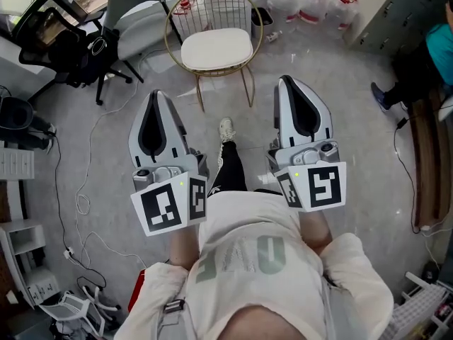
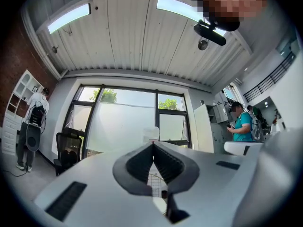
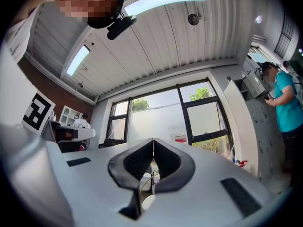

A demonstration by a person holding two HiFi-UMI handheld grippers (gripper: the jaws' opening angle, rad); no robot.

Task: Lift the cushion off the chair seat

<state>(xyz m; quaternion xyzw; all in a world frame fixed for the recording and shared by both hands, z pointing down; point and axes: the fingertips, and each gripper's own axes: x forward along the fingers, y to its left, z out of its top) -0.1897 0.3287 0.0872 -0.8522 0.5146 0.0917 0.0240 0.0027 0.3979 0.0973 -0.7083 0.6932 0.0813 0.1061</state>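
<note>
A cream cushion (image 1: 216,48) lies on the seat of a gold wire chair (image 1: 196,4) at the top middle of the head view. My left gripper (image 1: 158,96) and right gripper (image 1: 286,83) are held side by side below the chair, both well short of it and pointing toward it. Each has its jaws pressed together with nothing between them. In the left gripper view the shut tips (image 2: 153,144) point at tall windows, and a sliver of the wire chair (image 2: 157,183) shows through the gap under the pads. In the right gripper view the tips (image 3: 153,140) are shut too.
A grey office chair (image 1: 138,20) stands left of the wire chair, with a black chair (image 1: 64,48) further left. Water jugs (image 1: 311,2) line the back. Cables (image 1: 85,183) trail on the floor at left. A person in teal (image 1: 435,44) stands at right.
</note>
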